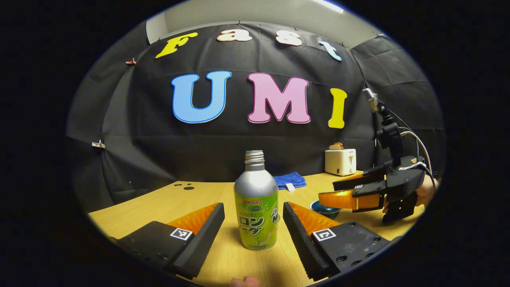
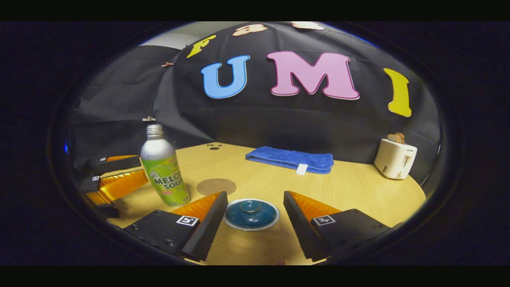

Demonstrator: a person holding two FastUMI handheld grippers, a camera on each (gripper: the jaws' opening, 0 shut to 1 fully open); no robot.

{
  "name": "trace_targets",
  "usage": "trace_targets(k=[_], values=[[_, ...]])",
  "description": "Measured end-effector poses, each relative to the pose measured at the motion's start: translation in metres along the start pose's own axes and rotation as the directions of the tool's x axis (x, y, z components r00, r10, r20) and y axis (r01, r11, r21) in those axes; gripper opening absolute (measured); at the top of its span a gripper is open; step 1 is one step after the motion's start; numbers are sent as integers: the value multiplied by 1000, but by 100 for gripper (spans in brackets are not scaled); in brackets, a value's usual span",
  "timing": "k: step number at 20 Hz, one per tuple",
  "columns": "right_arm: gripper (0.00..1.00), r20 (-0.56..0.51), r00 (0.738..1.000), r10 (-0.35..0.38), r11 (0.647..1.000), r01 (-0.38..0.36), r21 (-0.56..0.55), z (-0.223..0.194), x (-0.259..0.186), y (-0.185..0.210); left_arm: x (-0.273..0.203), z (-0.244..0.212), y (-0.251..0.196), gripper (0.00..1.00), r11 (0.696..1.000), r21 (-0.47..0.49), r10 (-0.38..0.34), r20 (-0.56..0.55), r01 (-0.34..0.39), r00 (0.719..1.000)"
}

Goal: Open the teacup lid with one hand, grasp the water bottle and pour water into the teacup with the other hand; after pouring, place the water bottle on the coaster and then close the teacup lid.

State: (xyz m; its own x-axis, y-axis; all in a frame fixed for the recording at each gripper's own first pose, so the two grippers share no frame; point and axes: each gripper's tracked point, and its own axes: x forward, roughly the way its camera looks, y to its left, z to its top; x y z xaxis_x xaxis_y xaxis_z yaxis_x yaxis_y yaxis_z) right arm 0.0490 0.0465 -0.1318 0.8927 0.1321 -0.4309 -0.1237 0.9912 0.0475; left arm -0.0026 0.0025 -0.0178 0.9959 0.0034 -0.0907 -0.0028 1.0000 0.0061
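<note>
A silver bottle with a green label [image 1: 256, 207] stands upright and uncapped on the wooden table [image 1: 159, 203]. My left gripper [image 1: 254, 217] is open with the bottle between its fingers, not touching it. To the right the other gripper [image 1: 346, 191] hovers over the blue teacup [image 1: 324, 209]. In the right gripper view the blue lidded teacup [image 2: 251, 213] sits between the fingers of my open right gripper [image 2: 255, 205], below them. The bottle [image 2: 162, 167] stands to the left, with the left gripper [image 2: 111, 175] beside it. A round brown coaster [image 2: 216, 186] lies behind the teacup.
A folded blue cloth [image 2: 290, 159] lies at the back of the table [image 2: 358, 187]. A white toaster [image 2: 394, 158] stands at the back right. Small dark holes [image 2: 215, 146] mark the table's far edge. A fingertip [image 1: 245, 281] shows at the bottom of the left gripper view.
</note>
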Motion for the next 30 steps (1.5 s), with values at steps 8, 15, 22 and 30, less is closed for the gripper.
trace_targets(k=[8, 15, 22, 30], values=[[57, -22, 1000, 13, 1000, -12, 28, -4, 8, 4, 1, -1, 1, 94, 1000, -10, -2, -4, 2, 1000], [32, -3, 999, 40, 998, -40, 42, 0, 4, 8, 3, -5, 0, 94, 1000, -12, -7, -22, 7, 1000], [27, 128, 992, 19, 997, -29, 77, 42, -18, -4, 11, -11, 0, 94, 1000, -15, -5, -47, 5, 999], [32, 216, 975, -44, 996, 24, 91, 65, -58, -39, 34, -14, 3, 94, 1000, 0, 13, -60, -13, 998]])
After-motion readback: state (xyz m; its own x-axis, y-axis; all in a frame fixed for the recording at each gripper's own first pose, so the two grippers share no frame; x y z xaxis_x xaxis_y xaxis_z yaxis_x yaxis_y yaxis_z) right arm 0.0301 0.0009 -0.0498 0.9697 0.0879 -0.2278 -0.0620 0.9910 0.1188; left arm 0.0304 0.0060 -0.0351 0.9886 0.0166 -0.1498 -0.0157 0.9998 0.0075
